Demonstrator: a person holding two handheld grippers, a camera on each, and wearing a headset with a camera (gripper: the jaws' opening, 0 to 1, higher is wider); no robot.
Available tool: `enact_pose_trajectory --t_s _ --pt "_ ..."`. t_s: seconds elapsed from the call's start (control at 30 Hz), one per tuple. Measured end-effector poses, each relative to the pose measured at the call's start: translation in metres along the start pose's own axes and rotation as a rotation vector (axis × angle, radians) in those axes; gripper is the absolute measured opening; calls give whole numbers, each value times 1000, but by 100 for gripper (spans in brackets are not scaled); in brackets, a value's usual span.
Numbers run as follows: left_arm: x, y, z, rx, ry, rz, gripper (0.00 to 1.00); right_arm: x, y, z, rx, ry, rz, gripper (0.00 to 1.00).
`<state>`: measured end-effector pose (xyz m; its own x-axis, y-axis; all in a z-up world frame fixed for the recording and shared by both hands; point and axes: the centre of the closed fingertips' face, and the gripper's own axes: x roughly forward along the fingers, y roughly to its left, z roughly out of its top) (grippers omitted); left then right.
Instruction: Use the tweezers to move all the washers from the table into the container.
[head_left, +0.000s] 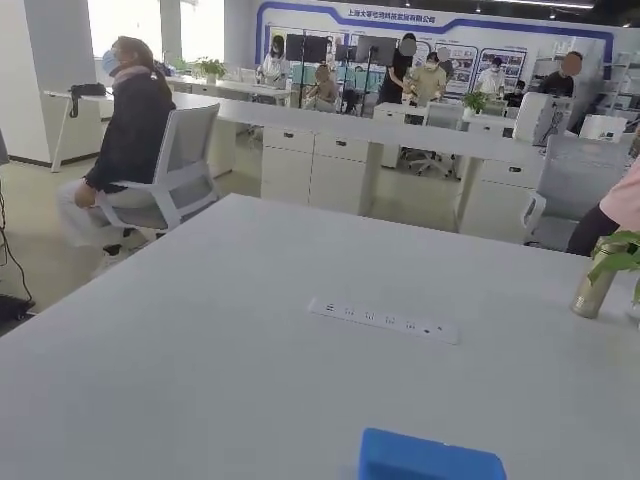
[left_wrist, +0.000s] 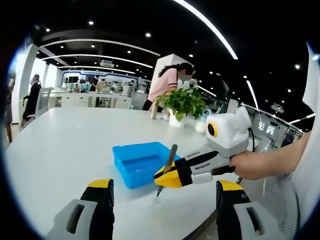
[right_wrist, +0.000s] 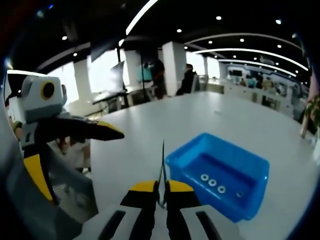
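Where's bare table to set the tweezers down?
Wide bare table left of the blue container, up to the power strip. Also bare between strip and far edge. Crowded: right edge by the bottle and plant, and beside the container where the right gripper holds the tweezers.

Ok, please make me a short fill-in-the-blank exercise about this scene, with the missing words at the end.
1. The right hand-held gripper is ___ on the tweezers.
2. The left hand-held gripper is ___ and holds nothing.
3. Some washers lie ___ the container.
4. The colour of the container is ___.
Missing words: shut; open; inside; blue.
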<state>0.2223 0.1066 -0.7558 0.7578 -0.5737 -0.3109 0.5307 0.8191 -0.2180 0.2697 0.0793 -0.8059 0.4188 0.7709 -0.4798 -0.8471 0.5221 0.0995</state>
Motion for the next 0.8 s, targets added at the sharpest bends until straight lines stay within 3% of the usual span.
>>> enact_pose_trajectory --t_s 0.33,0.8 --pt "0 0 0 0 2 1 85 -4 -7 19 0 -44 -10 3" --pt "0 1 -1 2 5 4 85 -11 -11 62 -24 -127 -11 3"
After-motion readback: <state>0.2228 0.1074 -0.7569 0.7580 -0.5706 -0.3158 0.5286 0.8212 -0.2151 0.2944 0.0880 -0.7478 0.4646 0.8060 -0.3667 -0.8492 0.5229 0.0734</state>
